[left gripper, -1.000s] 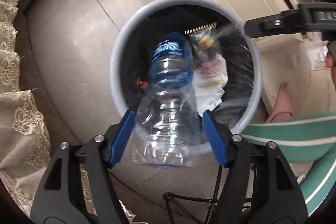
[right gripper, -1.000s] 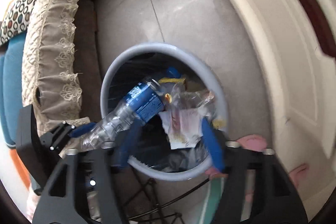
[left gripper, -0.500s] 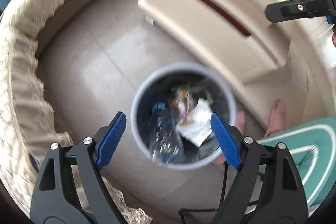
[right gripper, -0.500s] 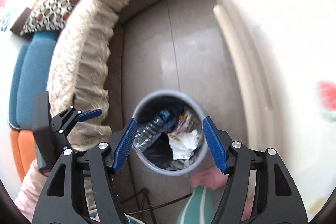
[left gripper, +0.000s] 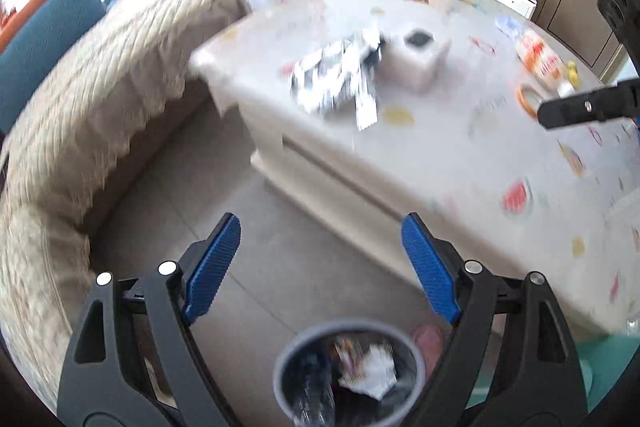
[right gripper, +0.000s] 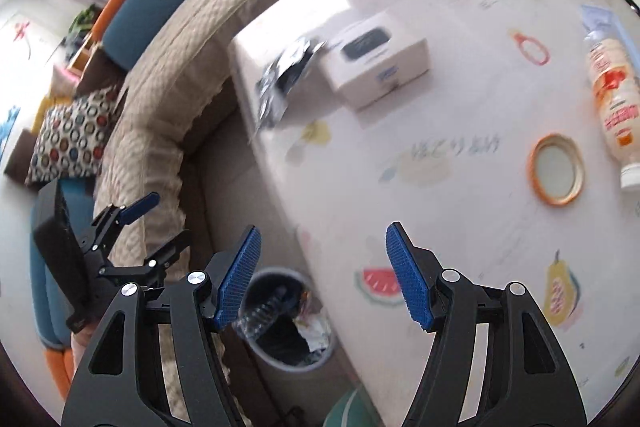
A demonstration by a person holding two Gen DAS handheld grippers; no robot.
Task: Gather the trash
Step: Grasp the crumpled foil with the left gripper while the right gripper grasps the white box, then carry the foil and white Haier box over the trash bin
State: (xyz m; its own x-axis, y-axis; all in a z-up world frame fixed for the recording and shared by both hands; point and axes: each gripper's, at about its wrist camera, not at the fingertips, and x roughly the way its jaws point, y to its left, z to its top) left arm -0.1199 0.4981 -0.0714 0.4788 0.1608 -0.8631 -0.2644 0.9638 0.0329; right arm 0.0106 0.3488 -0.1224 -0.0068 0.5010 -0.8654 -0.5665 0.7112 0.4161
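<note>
A: On the worktop (right gripper: 460,187), beside the white box (right gripper: 376,63), lies a crumpled foil wrapper (left gripper: 336,75). Both claws empty?

B: Yes, left claw (left gripper: 320,267) and right claw (right gripper: 322,275) gape wide; the left has just been opening. It looks light, crinkly and slippery, so pinch a bunched fold, then the bin (left gripper: 348,371).

The silver wrappers (left gripper: 340,77) on the table (left gripper: 460,155) are smeared by motion blur, and their print cannot be read. The trash bin (left gripper: 347,373) is cut off by the lower edge, and its contents are blurred. The bottle (right gripper: 614,107) label is too small to be read.
</note>
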